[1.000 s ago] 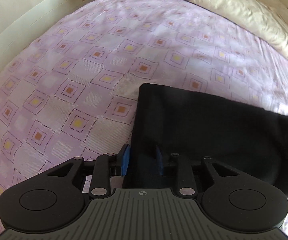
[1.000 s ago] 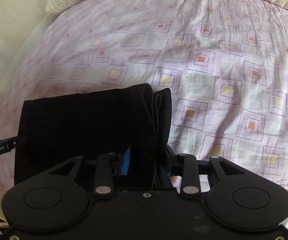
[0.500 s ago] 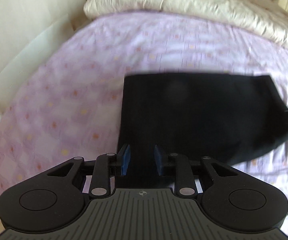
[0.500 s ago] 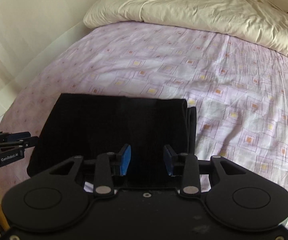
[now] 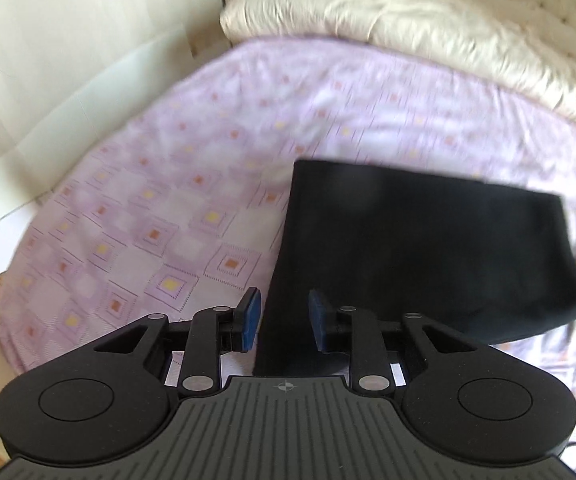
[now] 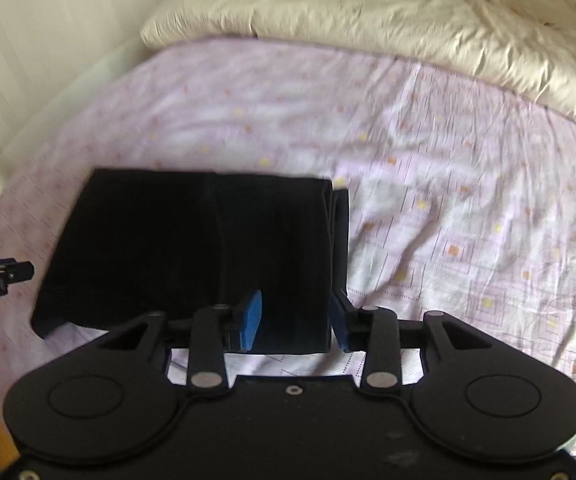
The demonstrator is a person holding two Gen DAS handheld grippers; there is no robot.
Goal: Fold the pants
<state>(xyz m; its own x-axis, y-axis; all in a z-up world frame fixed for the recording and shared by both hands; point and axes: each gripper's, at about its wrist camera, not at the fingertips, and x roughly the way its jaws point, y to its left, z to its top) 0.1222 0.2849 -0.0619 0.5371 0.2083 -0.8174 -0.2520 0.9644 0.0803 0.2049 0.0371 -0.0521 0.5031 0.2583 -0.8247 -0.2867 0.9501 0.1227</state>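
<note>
Both grippers pulled back & up from pants [image 5: 428, 248]; I see left gripper [image 5: 283, 320] jaws apart, right gripper [image 6: 296, 322] jaws just widened, cloth edge between, unclamped, folded on bed [image 6: 468, 160].

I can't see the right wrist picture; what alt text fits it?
Folded black pants lie on a lilac patterned bedsheet, with the right gripper open above their near edge. A cream duvet is bunched beyond.

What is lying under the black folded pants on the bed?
The pants lie on the purple patterned sheet. The sheet shows all around them; whatever is directly beneath is covered.
</note>
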